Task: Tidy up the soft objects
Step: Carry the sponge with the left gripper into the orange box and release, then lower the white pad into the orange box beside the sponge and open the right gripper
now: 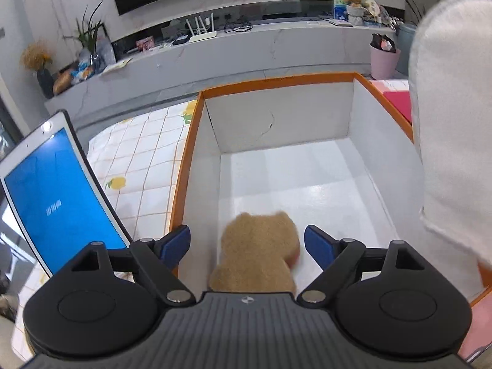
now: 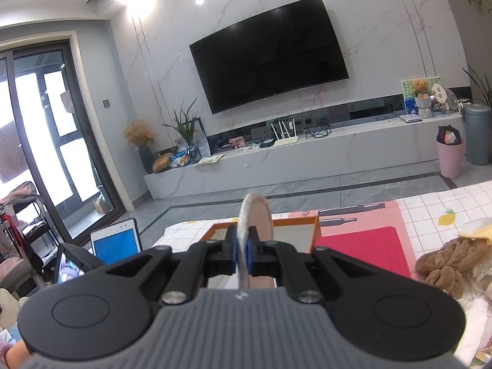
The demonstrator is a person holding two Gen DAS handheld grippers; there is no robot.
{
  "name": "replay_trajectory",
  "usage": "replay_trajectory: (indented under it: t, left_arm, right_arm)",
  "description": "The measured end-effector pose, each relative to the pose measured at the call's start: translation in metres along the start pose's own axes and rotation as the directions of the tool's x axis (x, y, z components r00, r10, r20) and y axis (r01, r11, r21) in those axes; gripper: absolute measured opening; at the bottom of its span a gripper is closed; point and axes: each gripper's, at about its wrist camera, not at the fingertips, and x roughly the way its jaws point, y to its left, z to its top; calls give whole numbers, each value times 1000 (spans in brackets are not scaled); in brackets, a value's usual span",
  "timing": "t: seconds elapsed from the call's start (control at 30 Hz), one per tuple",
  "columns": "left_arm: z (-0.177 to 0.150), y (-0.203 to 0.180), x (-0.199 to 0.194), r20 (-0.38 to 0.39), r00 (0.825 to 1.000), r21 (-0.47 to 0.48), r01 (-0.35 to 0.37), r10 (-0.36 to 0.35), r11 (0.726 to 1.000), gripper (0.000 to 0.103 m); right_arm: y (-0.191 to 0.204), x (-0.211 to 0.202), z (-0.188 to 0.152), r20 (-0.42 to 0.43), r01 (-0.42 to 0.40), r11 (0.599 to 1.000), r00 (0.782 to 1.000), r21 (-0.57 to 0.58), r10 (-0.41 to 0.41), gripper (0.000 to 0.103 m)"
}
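Checked tablecloth (image 1: 138, 153) under orange-rimmed white box (image 1: 276, 81). Left gripper (image 1: 246, 247) over box, fingers spread wide, clear of the brown plush toy (image 1: 258, 246) between them. Right gripper (image 2: 242, 247) fingers pinching pale soft slipper (image 2: 255, 212) above box.

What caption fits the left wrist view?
Open left claw over the brown plush in the orange-rimmed box, white cloth hanging at right.

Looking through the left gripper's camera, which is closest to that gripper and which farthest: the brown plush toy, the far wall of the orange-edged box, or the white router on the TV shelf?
1. Brown plush toy: between the open left gripper fingers, inside the box.
2. Box far wall: ahead, beyond the toy.
3. White router: farthest, on the shelf across the room.
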Motion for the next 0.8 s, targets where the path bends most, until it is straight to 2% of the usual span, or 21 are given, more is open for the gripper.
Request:
replay_trajectory:
  t: [0.1,0.27,0.43,0.53,0.6,0.7,0.8]
  left_arm:
    - [1,3,-6,7,1000,-30,5,-5,1000,99]
    - [0,7,-24,41,999,-27,22,-20,999,99]
    - [-2,19,-50,110,994,-40,-19,23,999,99]
    - [-3,34,-58,131,991,-81,44,-33,996,99]
    - [-3,42,-61,154,988,-104,47,-30,994,99]
    - [-4,53,-63,189,982,-144,50,-22,988,99]
    - [-4,56,-57,172,981,-152,118,-91,981,99]
  right_arm:
    - [6,-1,-1,-1,-4,1000,1000,-15,4,4]
    - [9,-2,3,-11,-33,999,999,-6,33,4]
    - [19,1,13,-7,-63,998,998,-1,63,4]
    - [31,10,18,-20,-80,997,997,-20,79,4]
    - [37,19,20,-39,-108,994,993,-7,108,4]
    - [39,45,17,-100,-151,987,982,62,157,4]
    - [29,76,4,-171,-158,977,969,141,181,4]
